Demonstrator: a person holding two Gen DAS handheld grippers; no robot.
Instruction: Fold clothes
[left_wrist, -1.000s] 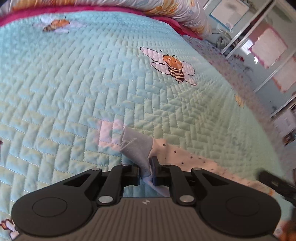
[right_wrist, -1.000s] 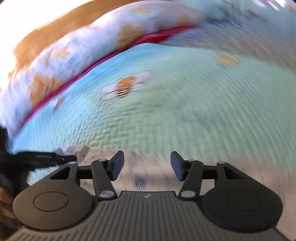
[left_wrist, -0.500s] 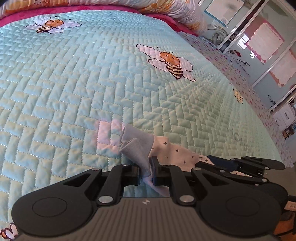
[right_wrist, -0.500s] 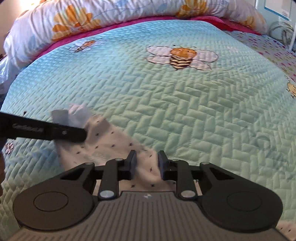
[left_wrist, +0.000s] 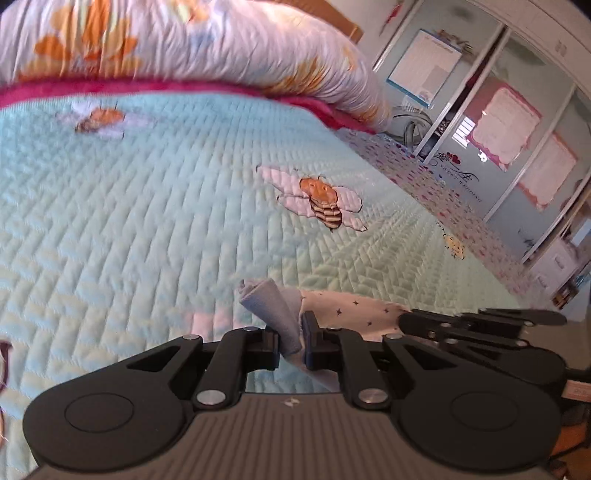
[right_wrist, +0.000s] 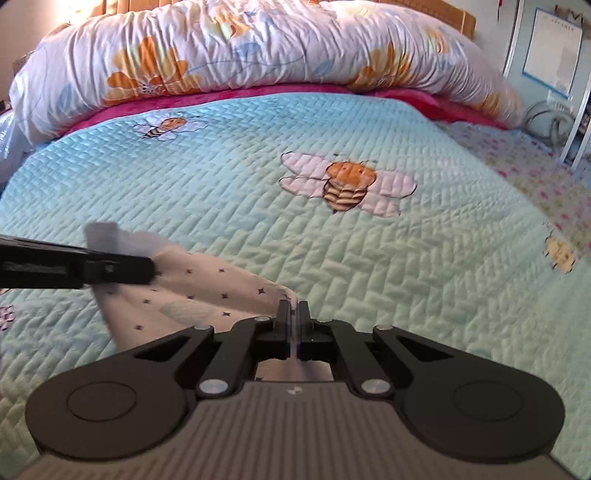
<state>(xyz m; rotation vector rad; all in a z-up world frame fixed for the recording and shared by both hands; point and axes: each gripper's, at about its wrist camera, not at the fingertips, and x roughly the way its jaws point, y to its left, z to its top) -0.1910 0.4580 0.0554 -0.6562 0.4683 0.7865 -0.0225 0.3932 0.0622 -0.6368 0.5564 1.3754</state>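
Note:
A small white garment with tiny dark star marks and a grey-blue edge hangs stretched between my two grippers, just above the quilted aqua bedspread. My left gripper is shut on the rolled grey-blue corner. My right gripper is shut on the opposite corner of the same garment. In the left wrist view the right gripper shows at the lower right, and in the right wrist view the left gripper reaches in from the left. The lower part of the garment is hidden behind the gripper bodies.
The bedspread carries bee pictures. A bunched floral duvet over a pink blanket lies along the far end of the bed. Mirrored wardrobe doors stand to the right, beyond the bed's edge.
My right gripper swung in, closed its fingers and took hold of the garment's free corner. Both grippers have since tilted up, with the cloth pulled taut between them.

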